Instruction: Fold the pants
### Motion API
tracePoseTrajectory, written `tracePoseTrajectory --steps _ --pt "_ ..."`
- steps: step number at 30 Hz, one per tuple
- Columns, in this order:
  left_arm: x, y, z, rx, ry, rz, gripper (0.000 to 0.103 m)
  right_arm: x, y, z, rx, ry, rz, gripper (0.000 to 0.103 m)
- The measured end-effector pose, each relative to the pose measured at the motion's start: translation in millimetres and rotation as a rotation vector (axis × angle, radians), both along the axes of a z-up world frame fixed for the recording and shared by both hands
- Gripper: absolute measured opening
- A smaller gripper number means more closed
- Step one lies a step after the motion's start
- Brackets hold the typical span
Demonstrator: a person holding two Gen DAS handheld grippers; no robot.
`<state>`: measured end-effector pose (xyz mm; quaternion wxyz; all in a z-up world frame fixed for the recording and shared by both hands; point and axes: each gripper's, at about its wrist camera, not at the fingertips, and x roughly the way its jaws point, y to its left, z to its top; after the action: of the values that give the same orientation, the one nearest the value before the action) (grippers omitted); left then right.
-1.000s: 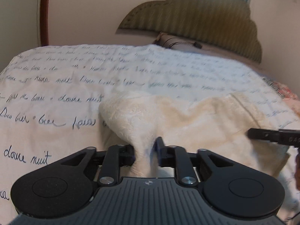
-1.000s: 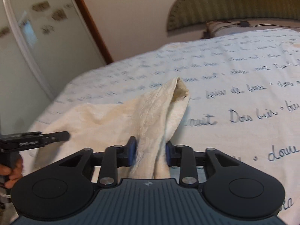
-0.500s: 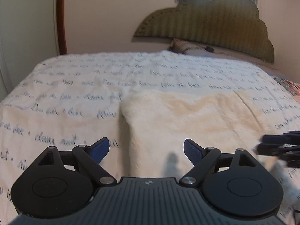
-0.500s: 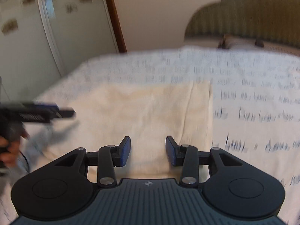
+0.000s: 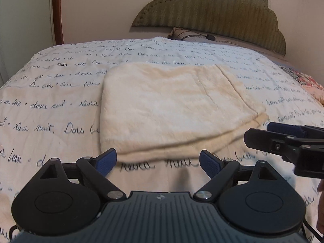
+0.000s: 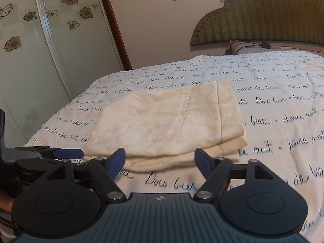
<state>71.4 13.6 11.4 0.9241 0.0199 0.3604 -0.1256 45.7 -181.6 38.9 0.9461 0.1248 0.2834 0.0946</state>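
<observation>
1. the left tongs point(image 5: 158, 160) stood released, blue pads spread wide and holding nothing, just short of the near edge of the pants point(image 5: 172, 109).
2. the right tongs point(image 6: 160, 159) were likewise released and empty, their pads apart before the same near edge.
3. the pants lay just ahead of both tongs as a cream, layered rectangle flat on the bedspread point(image 5: 50, 105), a lower layer peeking out at the near right corner.
4. the risk i judged: another fold could drag the top layer off the lower one if only one layer were pinched, since the edges were already slightly out of line.
5. soft cloth on a soft bed could also bunch under pads pushed in too low.
6. far beyond the tongs sat a pillow point(image 5: 188, 35) and the green headboard point(image 5: 212, 14).
</observation>
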Motion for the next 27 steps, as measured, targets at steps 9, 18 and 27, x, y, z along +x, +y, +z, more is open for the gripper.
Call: tracePoseTrajectory --steps 9,18,27 --pt "-11.8 0.3 -24.5 0.038 0.019 0.062 0.093 -11.5 20.5 -17.5 -0.118 0.066 -0.077 0.100" --pt "-11.9 6.1 -34.5 0.057 -0.011 0.118 0.098 -8.4 22.2 -51.6 -0.086 0.103 -0.104 0.100" --pt "-14.2 4.2 -40.2 0.078 -0.037 0.129 0.103 -12.0 23.6 -60.8 -0.119 0.069 -0.110 0.101"
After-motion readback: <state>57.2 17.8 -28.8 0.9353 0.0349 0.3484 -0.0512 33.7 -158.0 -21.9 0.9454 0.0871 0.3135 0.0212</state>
